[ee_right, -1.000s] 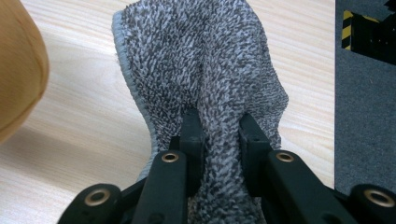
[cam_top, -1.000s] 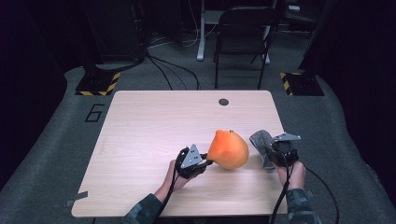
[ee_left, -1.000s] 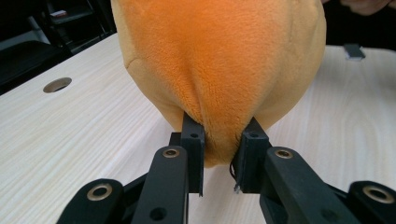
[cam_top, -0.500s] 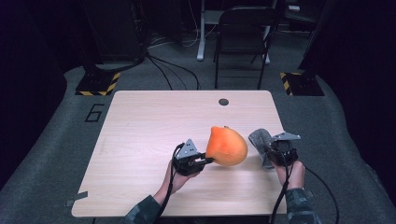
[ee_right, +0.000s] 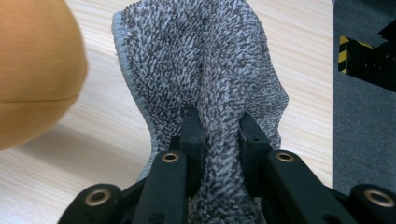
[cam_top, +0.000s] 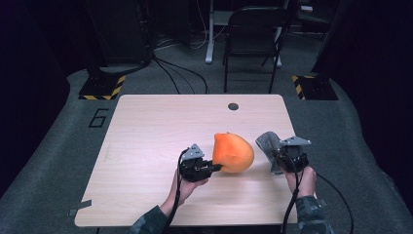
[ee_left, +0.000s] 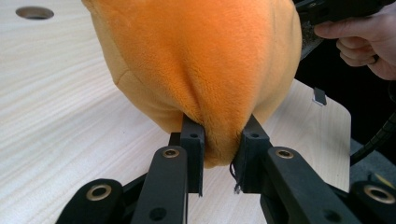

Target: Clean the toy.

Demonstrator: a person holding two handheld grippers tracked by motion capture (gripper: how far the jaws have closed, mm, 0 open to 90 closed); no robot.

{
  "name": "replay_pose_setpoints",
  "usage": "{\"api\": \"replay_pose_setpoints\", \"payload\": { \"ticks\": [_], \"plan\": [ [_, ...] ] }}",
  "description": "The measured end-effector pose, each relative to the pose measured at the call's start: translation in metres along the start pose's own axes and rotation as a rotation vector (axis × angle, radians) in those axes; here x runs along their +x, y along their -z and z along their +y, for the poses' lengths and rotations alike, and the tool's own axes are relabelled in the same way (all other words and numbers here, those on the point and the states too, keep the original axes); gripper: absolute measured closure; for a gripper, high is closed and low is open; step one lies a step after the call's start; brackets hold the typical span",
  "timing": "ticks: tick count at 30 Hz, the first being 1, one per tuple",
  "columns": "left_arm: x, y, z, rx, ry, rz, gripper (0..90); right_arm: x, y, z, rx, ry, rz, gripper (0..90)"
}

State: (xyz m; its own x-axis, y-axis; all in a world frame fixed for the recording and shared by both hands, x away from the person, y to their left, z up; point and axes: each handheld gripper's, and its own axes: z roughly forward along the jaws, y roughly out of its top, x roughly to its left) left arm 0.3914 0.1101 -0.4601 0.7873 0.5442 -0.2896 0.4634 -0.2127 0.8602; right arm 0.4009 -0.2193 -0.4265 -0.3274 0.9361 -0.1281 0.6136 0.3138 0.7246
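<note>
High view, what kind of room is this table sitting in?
Probably a lab or recording workspace: a light wooden table on grey carpet, yellow-and-black striped floor plates, loose black cables and a black folding chair behind.

The tabletop [cam_top: 146, 141] is evenly lit from above while the room around it lies in deep dark. Shadows beneath things are soft and short. The high view is grainy and slightly soft. Both gripper views are bright, with the nearest parts of the tongs blurred.

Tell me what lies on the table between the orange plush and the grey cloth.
Nothing: in the high view bare table separates the orange plush from the grey cloth.
</note>
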Motion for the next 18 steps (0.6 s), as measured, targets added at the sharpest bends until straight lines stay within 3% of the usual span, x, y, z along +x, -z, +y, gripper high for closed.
{"api": "replay_pose_setpoints", "payload": {
  "ticks": [5,8,11,13,15,17,18],
  "plan": [
    [0.006,-0.008,-0.007,0.020,0.040,-0.003,76.4,0.009,0.013,0.010,-0.046,0.034,0.009,76.3],
    [0.011,-0.014,-0.013,0.040,0.071,-0.011,76.3,0.023,0.026,0.020,-0.083,0.059,0.041,76.4],
    [0.015,-0.019,-0.018,0.055,0.093,-0.021,76.3,0.052,0.035,0.031,-0.100,0.126,0.101,77.1],
    [0.016,-0.022,-0.020,0.070,0.084,-0.017,76.2,0.078,0.038,0.037,-0.111,0.175,0.142,77.3],
    [0.018,-0.024,-0.022,0.080,0.089,-0.017,76.2,0.102,0.033,0.040,-0.116,0.245,0.167,77.3],
    [0.019,-0.026,-0.024,0.084,0.096,-0.019,76.2,0.122,0.023,0.038,-0.085,0.265,0.186,77.3],
    [0.019,-0.026,-0.025,0.095,0.093,-0.011,76.2,0.128,0.016,0.037,-0.061,0.298,0.188,77.3]
  ]
}}
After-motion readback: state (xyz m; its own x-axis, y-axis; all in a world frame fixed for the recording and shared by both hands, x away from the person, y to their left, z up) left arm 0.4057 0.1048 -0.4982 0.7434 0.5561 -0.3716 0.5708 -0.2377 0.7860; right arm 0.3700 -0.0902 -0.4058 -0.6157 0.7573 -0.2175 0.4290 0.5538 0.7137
